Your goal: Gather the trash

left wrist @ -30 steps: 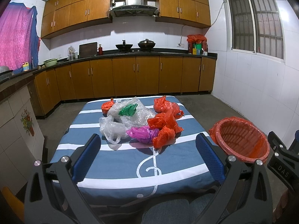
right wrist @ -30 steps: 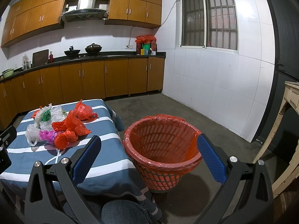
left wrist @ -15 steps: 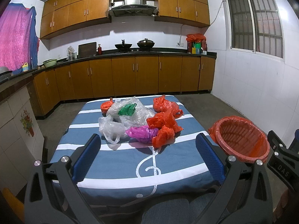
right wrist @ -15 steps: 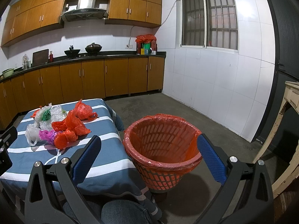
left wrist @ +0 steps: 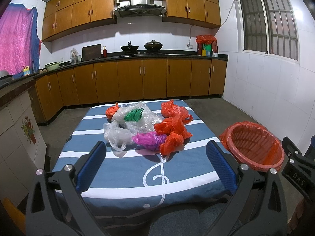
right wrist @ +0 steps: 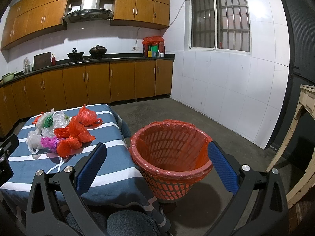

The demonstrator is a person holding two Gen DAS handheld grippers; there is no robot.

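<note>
A heap of crumpled plastic bags lies mid-table on the blue striped cloth (left wrist: 122, 169): orange bags (left wrist: 173, 129), a magenta bag (left wrist: 149, 138), clear bags (left wrist: 118, 135) and a green one (left wrist: 134, 116). The heap also shows in the right wrist view (right wrist: 65, 135). An orange basket lined with an orange bag (left wrist: 254, 145) stands on the floor right of the table, and is close ahead in the right wrist view (right wrist: 169, 151). My left gripper (left wrist: 157, 163) is open and empty, short of the heap. My right gripper (right wrist: 157, 167) is open and empty in front of the basket.
Wooden kitchen cabinets (left wrist: 137, 82) and a counter with pots run along the back wall. A tiled ledge (left wrist: 17, 118) stands left of the table. A pale wooden table (right wrist: 303, 118) is at the far right. The person's knees (right wrist: 130, 224) are below the grippers.
</note>
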